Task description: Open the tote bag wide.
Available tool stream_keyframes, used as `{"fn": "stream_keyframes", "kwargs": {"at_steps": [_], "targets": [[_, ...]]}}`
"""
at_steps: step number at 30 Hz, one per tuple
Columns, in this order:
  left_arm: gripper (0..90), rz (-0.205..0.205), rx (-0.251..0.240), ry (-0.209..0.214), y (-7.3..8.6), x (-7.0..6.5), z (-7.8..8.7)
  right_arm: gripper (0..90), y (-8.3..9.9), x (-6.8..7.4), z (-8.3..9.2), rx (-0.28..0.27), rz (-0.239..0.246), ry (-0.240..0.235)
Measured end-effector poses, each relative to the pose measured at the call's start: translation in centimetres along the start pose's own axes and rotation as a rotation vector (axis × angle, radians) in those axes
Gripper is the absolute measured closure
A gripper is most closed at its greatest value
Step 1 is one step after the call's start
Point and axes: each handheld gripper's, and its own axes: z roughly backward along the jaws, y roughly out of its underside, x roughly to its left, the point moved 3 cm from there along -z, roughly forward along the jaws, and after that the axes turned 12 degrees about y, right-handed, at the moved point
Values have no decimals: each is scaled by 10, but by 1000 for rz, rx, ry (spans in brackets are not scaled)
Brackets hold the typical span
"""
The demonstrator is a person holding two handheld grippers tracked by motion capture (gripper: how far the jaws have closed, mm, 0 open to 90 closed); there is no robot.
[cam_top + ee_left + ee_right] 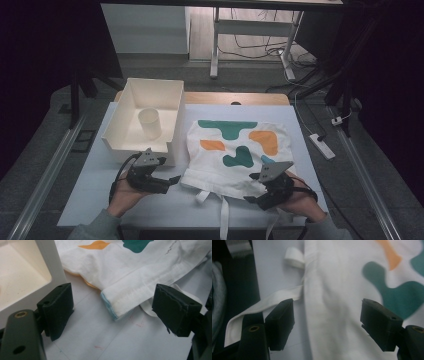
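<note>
The left gripper (172, 180) lies low over the table (150, 205), jaws wide apart with nothing between them. Just ahead of its tips, in the left gripper view, is the near corner of the bag (130, 300): a folded white hem with a pale blue edge, apart from both pads. Close at this gripper's left stands the white bin (150, 95), its wall just beside the left jaw; a cup (149, 123) stands inside the bin.

The right gripper (252, 199) sits at the bag's (235, 150) near edge, also spread open and gripping nothing. In the right gripper view the white cloth (329, 302) runs under the gap between the jaws, and whether the pads touch it cannot be told. A strap (262, 306) trails from the hem past the left jaw and over the table edge; a small loop (294, 256) lies farther ahead. Teal and orange patches mark the cloth beyond the right jaw
</note>
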Motion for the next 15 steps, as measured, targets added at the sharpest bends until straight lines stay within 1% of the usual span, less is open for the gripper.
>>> {"fn": "stream_keyframes", "kwargs": {"at_steps": [2, 4, 5, 6, 7, 8, 9, 10, 11, 12, 14, 15], "targets": [[178, 5, -6, 4, 2, 0, 2, 274, 0, 7, -7, 28, 20, -4], [178, 8, -8, 5, 3, 1, 3, 274, 2, 11, -13, 57, 35, 2], [178, 5, -5, 5, 4, 1, 3, 274, 2, 11, -13, 57, 35, 2], [178, 6, -10, 5, 4, 0, 4, 275, 3, 13, -15, 69, 38, 3], [178, 6, -14, 5, 4, 0, 4, 281, 5, 14, -19, 88, 54, 14], [178, 6, -12, 5, 5, -1, 4, 281, 5, 14, -19, 88, 54, 14], [178, 3, -6, 2, 6, -1, 5, 300, 5, 15, -24, 101, 71, 21], [178, 4, -6, 1, 7, -1, 5, 300, 5, 15, -24, 101, 71, 21], [178, 8, -5, -1, 7, -1, 5, 312, 5, 16, -26, 110, 85, 29], [177, 11, -8, -2, 8, -2, 6, 371, 5, 19, -30, 125, 127, 68], [178, 7, -12, 0, 8, -4, 7, 468, 5, 22, -32, 135, 167, 117], [177, 4, -10, -2, 8, -5, 8, 542, 5, 23, -31, 160, 206, 163]]}}
